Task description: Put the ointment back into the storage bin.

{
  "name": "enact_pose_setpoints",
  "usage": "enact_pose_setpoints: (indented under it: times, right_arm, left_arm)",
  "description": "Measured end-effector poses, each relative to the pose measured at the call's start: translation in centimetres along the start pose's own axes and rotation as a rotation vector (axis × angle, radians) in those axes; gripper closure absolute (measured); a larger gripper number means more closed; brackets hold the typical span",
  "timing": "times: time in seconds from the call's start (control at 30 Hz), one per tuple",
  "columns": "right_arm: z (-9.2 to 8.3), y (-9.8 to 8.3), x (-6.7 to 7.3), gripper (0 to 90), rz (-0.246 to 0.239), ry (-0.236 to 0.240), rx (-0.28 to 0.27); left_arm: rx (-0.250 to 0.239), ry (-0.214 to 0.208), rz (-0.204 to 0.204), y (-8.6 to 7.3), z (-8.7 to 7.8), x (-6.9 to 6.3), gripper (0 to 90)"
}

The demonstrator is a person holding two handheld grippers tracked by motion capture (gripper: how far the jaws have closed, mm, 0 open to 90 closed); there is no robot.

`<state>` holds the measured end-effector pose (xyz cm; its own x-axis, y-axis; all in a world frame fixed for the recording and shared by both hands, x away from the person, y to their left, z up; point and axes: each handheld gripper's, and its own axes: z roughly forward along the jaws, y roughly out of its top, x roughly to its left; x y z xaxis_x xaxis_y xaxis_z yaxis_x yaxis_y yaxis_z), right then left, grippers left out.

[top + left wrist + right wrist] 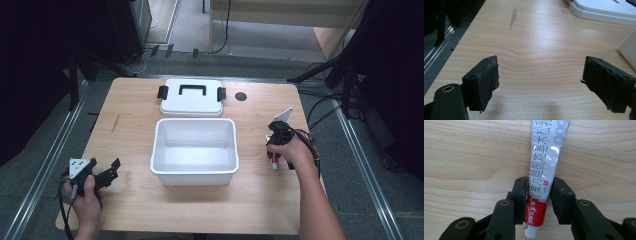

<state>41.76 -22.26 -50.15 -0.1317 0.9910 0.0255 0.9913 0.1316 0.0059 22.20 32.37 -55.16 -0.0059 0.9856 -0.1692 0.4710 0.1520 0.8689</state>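
Ointment tube (pixel 543 170) lies flat on table (pixel 130 105), right of the open white bin (pixel 195 172), long axis running straight out between right gripper (pixel 539 192) jaws, which pinch it near the cap. Left gripper (pixel 540 80) left of bin, jaws wide, empty. Lid (pixel 191 97) behind bin.

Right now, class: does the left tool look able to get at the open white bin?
Probably yes. The left tool rests open on bare table beside the white bin, with nothing lying between them.

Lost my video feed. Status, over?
Right gripper shut on ointment tube, tube lying on table. Left gripper open, empty. White bin open, lid behind. Path clear.
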Motion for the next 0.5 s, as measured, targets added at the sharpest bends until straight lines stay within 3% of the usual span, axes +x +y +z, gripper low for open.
enact_pose_setpoints:
  times: [0.17, 0.27, 0.5]
  right_arm:
    - [0.15, -0.02, 0.07, 71.3, -0.009, -0.008, 0.002]
    - [0.12, -0.08, 0.16, 72.0, -0.044, -0.022, 0.005]
    - [-0.36, -0.17, 0.19, 72.2, -0.076, -0.018, -0.008]
  left_arm:
    - [0.003, 0.000, -0.001, 0.01, -0.01, 0.01, 14.2]
    - [0.003, 0.001, -0.002, 0.01, 0.00, 0.01, 14.2]
    - [0.007, -0.002, -0.001, 0.03, 0.02, 0.04, 14.2]
